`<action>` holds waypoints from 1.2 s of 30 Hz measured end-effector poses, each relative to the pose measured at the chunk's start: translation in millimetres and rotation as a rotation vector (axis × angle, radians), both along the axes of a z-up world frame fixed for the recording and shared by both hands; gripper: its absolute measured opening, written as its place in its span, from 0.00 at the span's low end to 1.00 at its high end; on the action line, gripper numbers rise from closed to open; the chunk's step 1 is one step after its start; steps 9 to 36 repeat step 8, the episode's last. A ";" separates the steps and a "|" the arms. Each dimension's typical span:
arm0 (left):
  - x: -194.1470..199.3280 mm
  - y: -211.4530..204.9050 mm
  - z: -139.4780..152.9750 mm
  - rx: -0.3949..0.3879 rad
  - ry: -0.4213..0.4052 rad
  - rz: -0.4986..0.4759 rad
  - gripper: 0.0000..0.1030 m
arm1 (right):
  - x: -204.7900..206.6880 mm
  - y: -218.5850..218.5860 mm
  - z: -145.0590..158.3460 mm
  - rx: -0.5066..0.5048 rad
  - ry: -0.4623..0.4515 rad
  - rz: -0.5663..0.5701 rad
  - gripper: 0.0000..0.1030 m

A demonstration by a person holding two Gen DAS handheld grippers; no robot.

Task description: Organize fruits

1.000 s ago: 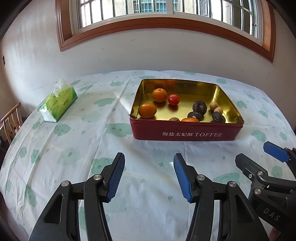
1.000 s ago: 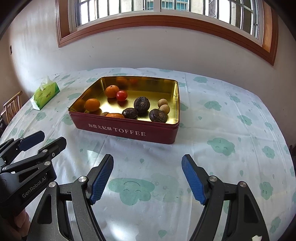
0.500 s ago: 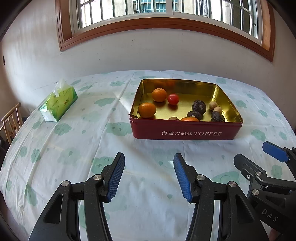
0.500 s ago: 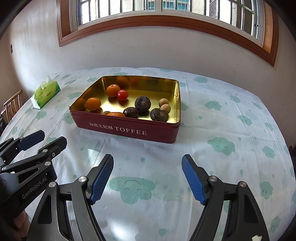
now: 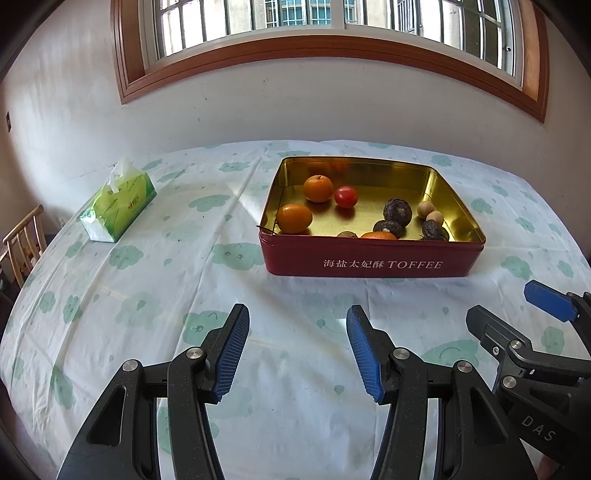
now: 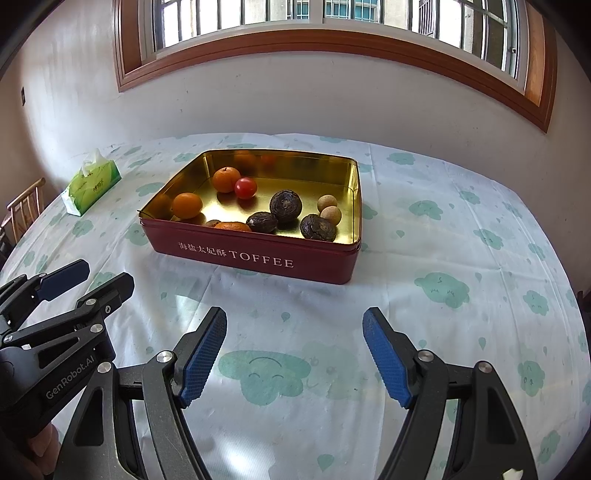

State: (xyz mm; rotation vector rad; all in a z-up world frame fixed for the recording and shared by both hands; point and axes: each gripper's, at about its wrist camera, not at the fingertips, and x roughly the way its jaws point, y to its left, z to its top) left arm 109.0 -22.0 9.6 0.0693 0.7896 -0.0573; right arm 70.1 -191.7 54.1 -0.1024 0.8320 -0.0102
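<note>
red rectangular metal toffee tin (image 5: 369, 264) of fruit: well ahead of both jaws | left gripper (image 5: 295, 349), right gripper (image 6: 295, 356): released, empty, over tabletop (image 5: 147, 295)

A wide window (image 5: 332, 22) with a brown wooden frame ran across the top of the frame, daylight coming through its bars. Below it stood a plain white wall (image 5: 295, 103). A table (image 5: 184, 295) under a white cloth with green cloud prints filled the middle. At the left edge stood a wooden chair (image 5: 22, 240).
</note>
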 end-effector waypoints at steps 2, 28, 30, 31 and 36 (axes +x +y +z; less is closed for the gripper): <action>-1.1 -0.3 0.7 0.003 -0.010 -0.003 0.54 | 0.1 0.3 -0.2 -0.001 0.000 -0.001 0.72; 0.2 -0.5 2.0 -0.019 0.003 -0.017 0.54 | -0.9 0.9 -1.1 -0.004 0.000 0.001 0.72; 0.2 -0.5 2.0 -0.019 0.003 -0.017 0.54 | -0.9 0.9 -1.1 -0.004 0.000 0.001 0.72; 0.2 -0.5 2.0 -0.019 0.003 -0.017 0.54 | -0.9 0.9 -1.1 -0.004 0.000 0.001 0.72; 0.2 -0.5 2.0 -0.019 0.003 -0.017 0.54 | -0.9 0.9 -1.1 -0.004 0.000 0.001 0.72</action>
